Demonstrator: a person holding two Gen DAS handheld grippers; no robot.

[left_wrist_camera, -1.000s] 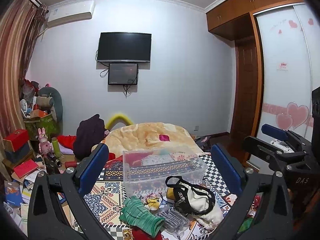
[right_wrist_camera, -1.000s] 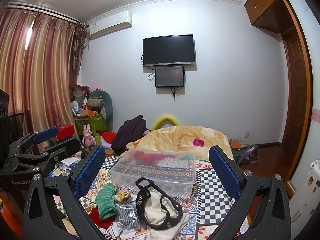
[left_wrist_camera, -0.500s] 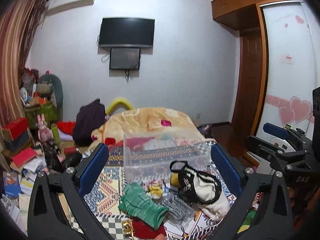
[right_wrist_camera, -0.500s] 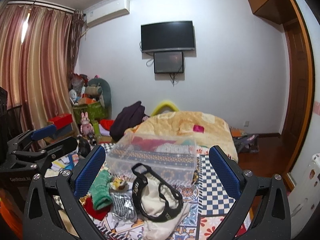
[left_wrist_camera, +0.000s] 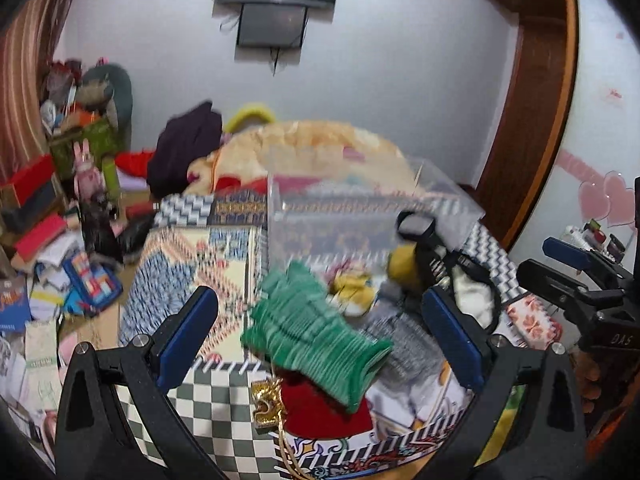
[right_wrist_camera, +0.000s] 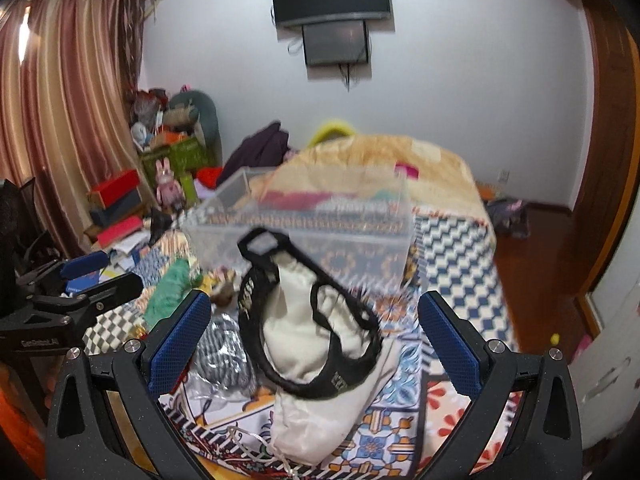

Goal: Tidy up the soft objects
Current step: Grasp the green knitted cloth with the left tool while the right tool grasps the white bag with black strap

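Soft things lie in a heap on the patterned bed cover [left_wrist_camera: 188, 280]. A green knitted piece [left_wrist_camera: 316, 332] lies between the open fingers of my left gripper [left_wrist_camera: 320, 332], over a red pouch [left_wrist_camera: 320, 412]. A white cloth bag with a black strap [right_wrist_camera: 312, 320] lies between the open fingers of my right gripper [right_wrist_camera: 314, 340]. A grey striped piece [right_wrist_camera: 224, 348] lies left of the bag. A clear plastic bin [left_wrist_camera: 360, 216] stands behind the heap; it also shows in the right wrist view [right_wrist_camera: 304, 224]. Both grippers are empty.
A yellow soft toy [left_wrist_camera: 360, 292] lies by the bin. An orange blanket [right_wrist_camera: 380, 168] covers the far bed. Boxes, books and a pink rabbit doll [left_wrist_camera: 88, 176] crowd the floor at left. A wooden door [left_wrist_camera: 524, 128] is at right.
Both grippers have tilted down and moved closer to the heap on the bed. The green piece and the white bag now sit between the fingers. Both stay open.
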